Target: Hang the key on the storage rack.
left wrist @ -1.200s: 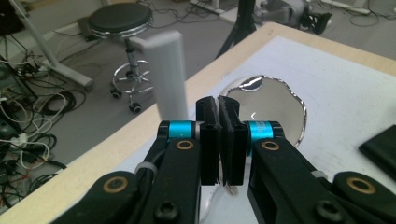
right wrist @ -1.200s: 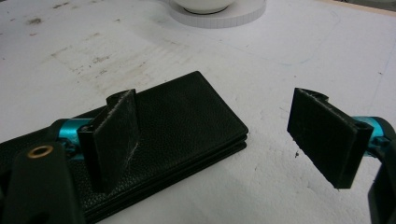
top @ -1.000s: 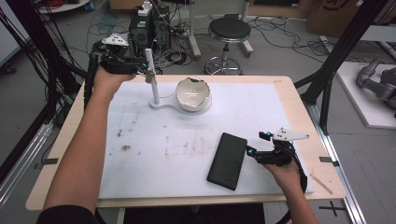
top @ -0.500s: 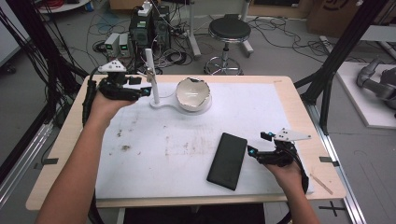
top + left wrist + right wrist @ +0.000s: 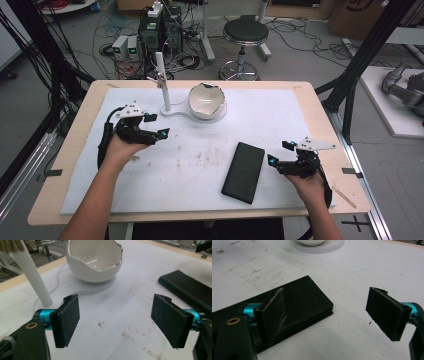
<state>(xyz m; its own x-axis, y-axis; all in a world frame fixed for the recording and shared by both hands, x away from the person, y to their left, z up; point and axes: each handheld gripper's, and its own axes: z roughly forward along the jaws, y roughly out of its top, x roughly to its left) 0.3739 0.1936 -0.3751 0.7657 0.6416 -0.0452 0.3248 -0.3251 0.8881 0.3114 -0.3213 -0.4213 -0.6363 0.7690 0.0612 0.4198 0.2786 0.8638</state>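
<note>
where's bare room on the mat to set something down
Bare: the mat right of the bowl, and the middle between left gripper and wallet. Crowded: the far edge where the brush stand meets the bowl.

one bowl point(image 5: 207, 100), one black case point(image 5: 243, 172), one brush point(image 5: 161, 80)

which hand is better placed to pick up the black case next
Right. The right claw is open beside the black case; the left claw, also open and empty, sits farther off near the white stand.
</note>
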